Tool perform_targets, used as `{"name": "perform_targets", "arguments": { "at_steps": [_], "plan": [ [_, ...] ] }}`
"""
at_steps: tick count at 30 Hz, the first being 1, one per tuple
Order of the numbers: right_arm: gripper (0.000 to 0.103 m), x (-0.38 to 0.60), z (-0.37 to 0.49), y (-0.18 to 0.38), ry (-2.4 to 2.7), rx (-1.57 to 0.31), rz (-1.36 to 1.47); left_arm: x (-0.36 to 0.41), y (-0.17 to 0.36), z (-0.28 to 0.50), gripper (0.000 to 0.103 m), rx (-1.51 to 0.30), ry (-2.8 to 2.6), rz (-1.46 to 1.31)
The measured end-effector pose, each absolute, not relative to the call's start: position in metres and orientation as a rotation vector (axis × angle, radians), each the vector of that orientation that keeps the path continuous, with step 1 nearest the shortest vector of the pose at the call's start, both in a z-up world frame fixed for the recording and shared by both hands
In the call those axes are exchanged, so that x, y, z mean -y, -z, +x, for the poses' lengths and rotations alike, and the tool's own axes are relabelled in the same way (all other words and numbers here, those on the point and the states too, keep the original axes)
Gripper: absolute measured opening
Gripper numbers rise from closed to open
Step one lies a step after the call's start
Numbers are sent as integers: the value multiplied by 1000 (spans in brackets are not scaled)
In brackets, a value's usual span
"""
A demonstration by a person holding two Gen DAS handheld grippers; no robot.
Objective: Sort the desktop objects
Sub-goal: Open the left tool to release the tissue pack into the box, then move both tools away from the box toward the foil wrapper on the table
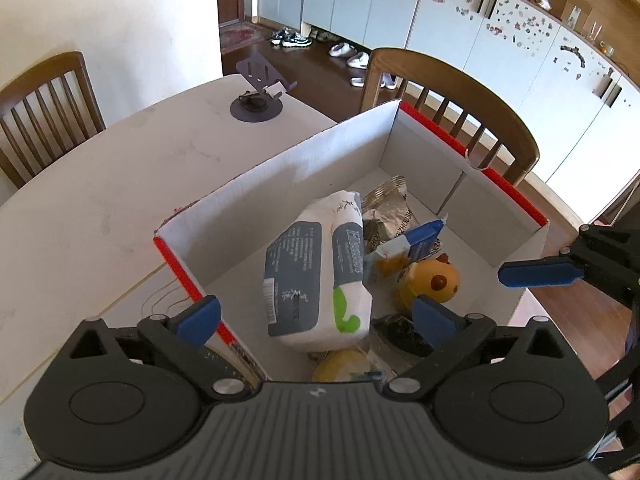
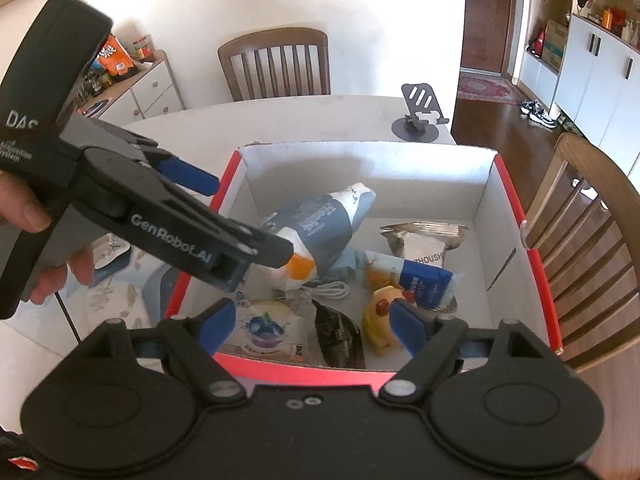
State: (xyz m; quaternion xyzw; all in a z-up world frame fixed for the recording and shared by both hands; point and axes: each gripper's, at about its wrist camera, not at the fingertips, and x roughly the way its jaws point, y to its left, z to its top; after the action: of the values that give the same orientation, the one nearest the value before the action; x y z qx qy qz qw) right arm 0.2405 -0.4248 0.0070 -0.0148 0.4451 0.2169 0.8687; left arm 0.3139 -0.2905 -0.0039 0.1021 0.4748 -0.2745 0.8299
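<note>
Readable stuff: the left gripper (image 2: 256, 258) says "GenRobot.AI" along its arm, with "DAS" up on its black body. In the red-edged box (image 2: 524, 216), the silver snack pouch (image 2: 424, 246) shows "ZHOUSH". The tissue pack's (image 1: 316, 268) print is too blurry.

Wooden chairs (image 2: 275, 62), white cabinets (image 1: 472, 28)

Matte black bodies are showing on both tools: the left gripper (image 1: 316, 320) and right gripper (image 2: 312, 326) are each wearing blue finger pads (image 1: 199, 319), round ribbed hubs and silver screws. White "GenRobot.AI" lettering is running along the left one's arm, bare fingers (image 2: 24, 210) wrapping its grey handle.
</note>
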Motion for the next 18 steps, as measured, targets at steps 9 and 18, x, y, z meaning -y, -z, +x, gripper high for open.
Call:
{"name": "perform_targets", "arguments": {
  "at_steps": [9, 18],
  "plan": [
    [85, 420, 226, -16, -453, -910, -11, 266, -9, 291, 103, -957, 588, 190],
    [86, 396, 212, -25, -474, -894, -10, 231, -13, 275, 103, -940, 554, 112]
  ]
}}
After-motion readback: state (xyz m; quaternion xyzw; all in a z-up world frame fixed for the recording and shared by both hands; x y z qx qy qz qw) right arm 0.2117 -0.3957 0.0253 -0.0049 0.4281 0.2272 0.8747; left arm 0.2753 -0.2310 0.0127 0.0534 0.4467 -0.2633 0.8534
